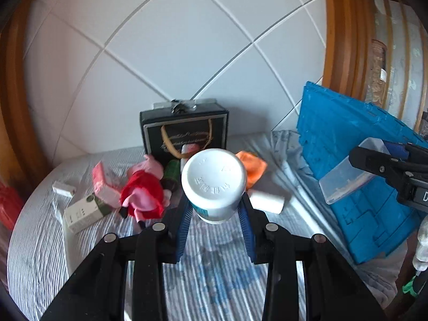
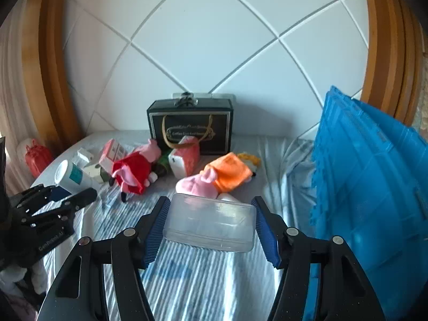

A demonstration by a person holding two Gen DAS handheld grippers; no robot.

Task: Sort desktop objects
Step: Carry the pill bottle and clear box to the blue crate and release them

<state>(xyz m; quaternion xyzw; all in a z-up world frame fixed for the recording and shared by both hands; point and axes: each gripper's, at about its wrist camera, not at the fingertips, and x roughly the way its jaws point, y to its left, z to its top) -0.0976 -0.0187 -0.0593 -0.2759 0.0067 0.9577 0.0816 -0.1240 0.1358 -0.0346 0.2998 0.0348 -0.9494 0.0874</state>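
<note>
My left gripper (image 1: 215, 208) is shut on a white bottle (image 1: 214, 182) with a teal label, held above the striped sheet, cap toward the camera; it also shows in the right wrist view (image 2: 71, 174). My right gripper (image 2: 211, 222) is shut on a clear plastic box (image 2: 210, 222), held above the sheet; the box also shows in the left wrist view (image 1: 345, 174). A blue crate (image 2: 374, 187) stands at the right. A pig plush in a red dress (image 2: 133, 168) and one in orange (image 2: 214, 178) lie among small cartons.
A black gift bag (image 2: 190, 125) stands against the white padded headboard. A pink carton (image 2: 186, 157), a green-white box (image 1: 85, 212) and a white roll (image 1: 267, 200) lie on the striped sheet (image 2: 187, 281). A red bag (image 2: 37, 157) sits far left.
</note>
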